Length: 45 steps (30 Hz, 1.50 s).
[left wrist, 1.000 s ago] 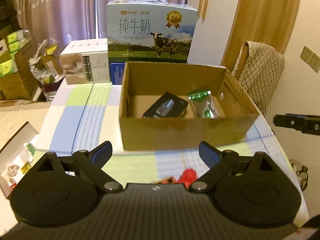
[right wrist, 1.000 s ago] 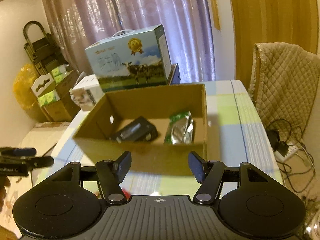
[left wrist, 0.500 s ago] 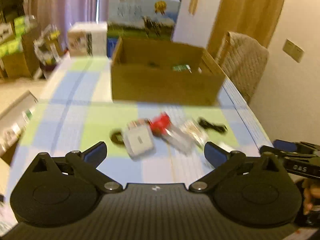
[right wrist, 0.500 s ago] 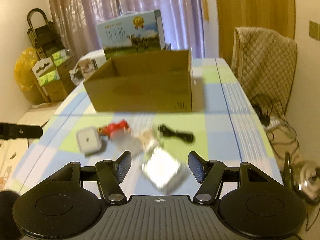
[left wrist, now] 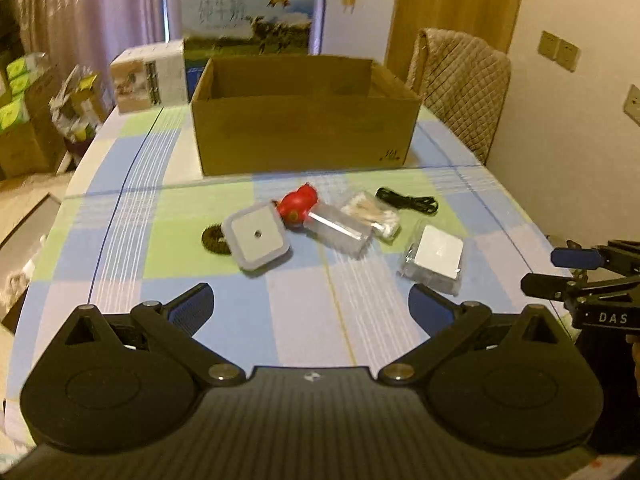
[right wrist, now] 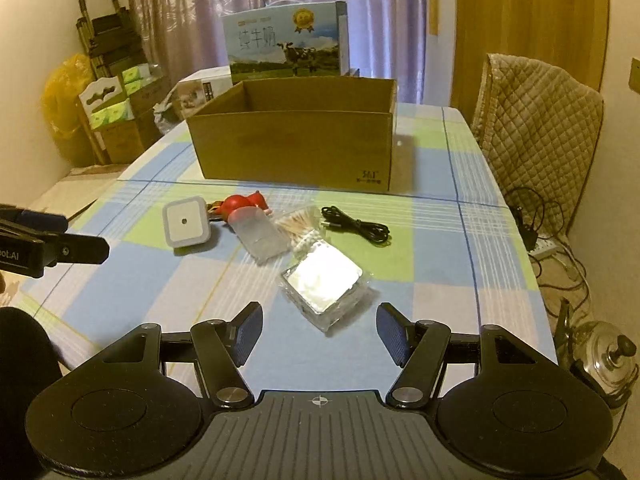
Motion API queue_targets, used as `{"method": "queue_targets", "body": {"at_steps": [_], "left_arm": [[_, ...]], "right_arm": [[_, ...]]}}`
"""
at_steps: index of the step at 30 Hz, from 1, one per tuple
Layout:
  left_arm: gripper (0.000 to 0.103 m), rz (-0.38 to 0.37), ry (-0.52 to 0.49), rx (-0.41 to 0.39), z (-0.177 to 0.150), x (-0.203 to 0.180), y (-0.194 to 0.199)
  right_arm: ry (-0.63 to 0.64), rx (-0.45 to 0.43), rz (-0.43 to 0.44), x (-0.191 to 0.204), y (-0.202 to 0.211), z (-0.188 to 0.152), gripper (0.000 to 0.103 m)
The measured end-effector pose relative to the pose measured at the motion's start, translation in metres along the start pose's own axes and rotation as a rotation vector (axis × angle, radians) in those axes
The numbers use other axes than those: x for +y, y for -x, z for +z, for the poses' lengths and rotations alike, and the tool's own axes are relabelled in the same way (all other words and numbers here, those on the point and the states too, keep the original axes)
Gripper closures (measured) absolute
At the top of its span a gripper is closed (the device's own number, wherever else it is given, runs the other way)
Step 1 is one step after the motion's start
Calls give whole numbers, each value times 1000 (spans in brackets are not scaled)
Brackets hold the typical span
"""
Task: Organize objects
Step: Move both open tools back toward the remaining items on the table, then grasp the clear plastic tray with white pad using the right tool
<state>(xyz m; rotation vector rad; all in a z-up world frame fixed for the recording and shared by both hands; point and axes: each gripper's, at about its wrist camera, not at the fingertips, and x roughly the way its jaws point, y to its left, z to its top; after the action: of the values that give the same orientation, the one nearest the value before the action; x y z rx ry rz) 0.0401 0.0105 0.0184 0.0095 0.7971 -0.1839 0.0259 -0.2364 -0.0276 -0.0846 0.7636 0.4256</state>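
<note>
Small items lie on the checked tablecloth in front of an open cardboard box [left wrist: 304, 136] [right wrist: 294, 146]: a white square night light [left wrist: 256, 238] [right wrist: 185, 226], a red toy [left wrist: 299, 203] [right wrist: 240, 202], a clear plastic case [left wrist: 340, 229] [right wrist: 262, 236], a bag of cotton swabs [left wrist: 372, 212] [right wrist: 298, 226], a black cable [left wrist: 408, 201] [right wrist: 354, 226] and a wrapped white square pack [left wrist: 436, 258] [right wrist: 324, 282]. My left gripper [left wrist: 310, 306] is open, empty, short of the night light. My right gripper [right wrist: 320, 334] is open, empty, just short of the wrapped pack.
Behind the cardboard box stand a milk carton case [right wrist: 286, 42] and a white box [left wrist: 150, 76]. A padded chair [right wrist: 536, 116] is at the table's right side. Stacked boxes [right wrist: 116, 112] and a yellow bag [right wrist: 62, 92] are on the left; a kettle [right wrist: 600, 352] and cords sit on the floor at right.
Both grippers have pulled back from above the box toward the table's near edge and lowered. The loose items have come into view; the box's contents are hidden behind its front wall.
</note>
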Motion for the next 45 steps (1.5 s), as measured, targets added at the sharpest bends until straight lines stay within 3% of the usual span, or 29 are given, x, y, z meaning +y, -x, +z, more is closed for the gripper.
{"method": "queue_targets", "body": {"at_steps": [9,20,29,34,41,45], "left_arm": [[1,15,-34,13,-1,8,-10],[1,21,-152,30,0,10,-33],[1,65,-472,20,1,6,-61],[3,113,-632,27,-2,7,-91],[5,130,-784,33,-6,12,-126],[7,117,-815,41,-5,17,-141]], "right_arm": [[6,15,1,-1,-9,-1,42],[104,45,13,4,-28,7,42],[239,47,-10,2,-53,17,28],[322,67,-7,3,-73,21,27],[408,108,19,6,-105,20,27],[495,124,29,11,-121,18,27]]}}
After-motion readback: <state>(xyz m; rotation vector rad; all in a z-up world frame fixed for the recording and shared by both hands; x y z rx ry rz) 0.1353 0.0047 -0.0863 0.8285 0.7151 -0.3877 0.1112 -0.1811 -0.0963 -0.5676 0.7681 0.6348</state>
